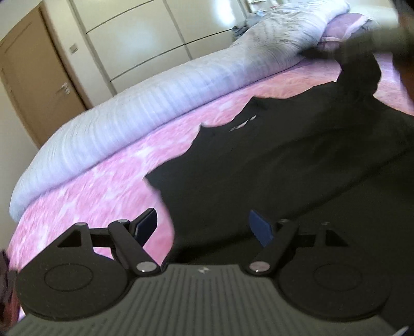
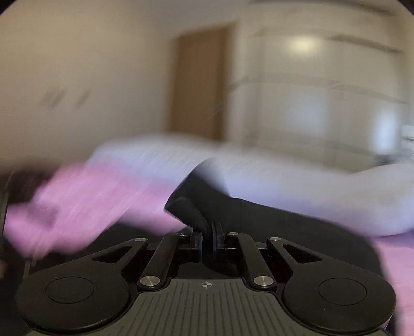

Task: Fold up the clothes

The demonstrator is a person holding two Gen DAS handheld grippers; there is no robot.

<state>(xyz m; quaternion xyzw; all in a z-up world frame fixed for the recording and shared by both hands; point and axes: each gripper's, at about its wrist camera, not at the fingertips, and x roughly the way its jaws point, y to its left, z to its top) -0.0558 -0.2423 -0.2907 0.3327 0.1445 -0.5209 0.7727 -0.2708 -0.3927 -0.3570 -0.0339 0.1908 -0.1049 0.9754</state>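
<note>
A black garment point(image 1: 271, 168) lies spread on the pink bedcover point(image 1: 103, 186), with a small white label near its neck. My left gripper point(image 1: 207, 227) hovers open over the garment's near left edge, with nothing pinched between its blue pads. In the left wrist view a blurred dark shape at the upper right lifts a corner of the cloth off the bed. The right wrist view is heavily blurred; my right gripper point(image 2: 207, 240) is shut on a fold of the black garment point(image 2: 258, 219), which rises from between its pads.
A pale lilac duvet point(image 1: 155, 95) is rolled along the far side of the bed, with a pink pillow point(image 1: 346, 23) beyond it. White wardrobe doors point(image 1: 145, 38) and a brown door point(image 1: 38, 77) stand behind.
</note>
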